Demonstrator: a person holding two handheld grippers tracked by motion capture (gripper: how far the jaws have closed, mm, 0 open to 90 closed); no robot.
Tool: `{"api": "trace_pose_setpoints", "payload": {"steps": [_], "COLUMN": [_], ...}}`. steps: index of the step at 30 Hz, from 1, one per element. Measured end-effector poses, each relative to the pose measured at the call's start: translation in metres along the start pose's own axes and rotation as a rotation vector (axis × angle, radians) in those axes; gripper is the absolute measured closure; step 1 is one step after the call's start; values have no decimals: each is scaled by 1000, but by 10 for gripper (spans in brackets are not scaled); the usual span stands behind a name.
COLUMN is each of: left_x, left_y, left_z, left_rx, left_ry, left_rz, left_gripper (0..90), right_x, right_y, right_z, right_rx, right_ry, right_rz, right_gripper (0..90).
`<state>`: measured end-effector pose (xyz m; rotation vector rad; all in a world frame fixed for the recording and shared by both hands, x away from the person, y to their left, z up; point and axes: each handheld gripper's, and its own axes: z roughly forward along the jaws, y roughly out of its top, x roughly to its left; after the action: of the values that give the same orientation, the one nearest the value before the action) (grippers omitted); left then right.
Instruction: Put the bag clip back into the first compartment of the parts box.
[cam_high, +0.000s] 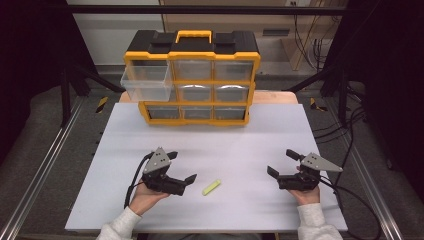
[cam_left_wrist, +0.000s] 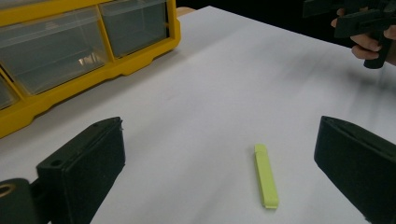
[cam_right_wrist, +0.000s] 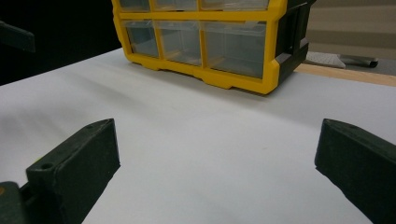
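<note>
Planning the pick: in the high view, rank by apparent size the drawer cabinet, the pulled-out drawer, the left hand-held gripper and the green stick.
1. Drawer cabinet
2. Pulled-out drawer
3. Left hand-held gripper, looks close to the drawer; nearer the camera, so unsure
4. Green stick

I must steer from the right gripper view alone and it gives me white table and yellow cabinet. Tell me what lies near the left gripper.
Observer: A yellow-green stick lies flat on the table, just ahead of the open left gripper.
Operator: Report the cabinet's drawers.
Observer: The top-left drawer of the cabinet is pulled out.
Operator: State my gripper's place.
Observer: The right gripper is open, right of the stick, touching nothing.
</note>
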<state>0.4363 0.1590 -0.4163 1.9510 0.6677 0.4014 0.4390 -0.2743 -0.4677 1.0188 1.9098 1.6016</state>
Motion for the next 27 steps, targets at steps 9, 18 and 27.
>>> {"api": "trace_pose_setpoints", "payload": {"steps": [9, 18, 27], "left_x": [-9, -20, -25], "left_y": [4, 7, -3], "left_z": [18, 40, 55], "left_rx": [44, 107, 158], "left_ry": [-17, -34, -42], "left_rz": [20, 43, 28], "left_gripper": [18, 18, 21], "right_x": [0, 0, 0], "right_y": [0, 0, 0], "right_z": [0, 0, 0], "right_rx": [-4, -3, -2], "right_ry": [-1, 1, 1], "right_rz": [3, 3, 3], "right_gripper": [4, 4, 4]}}
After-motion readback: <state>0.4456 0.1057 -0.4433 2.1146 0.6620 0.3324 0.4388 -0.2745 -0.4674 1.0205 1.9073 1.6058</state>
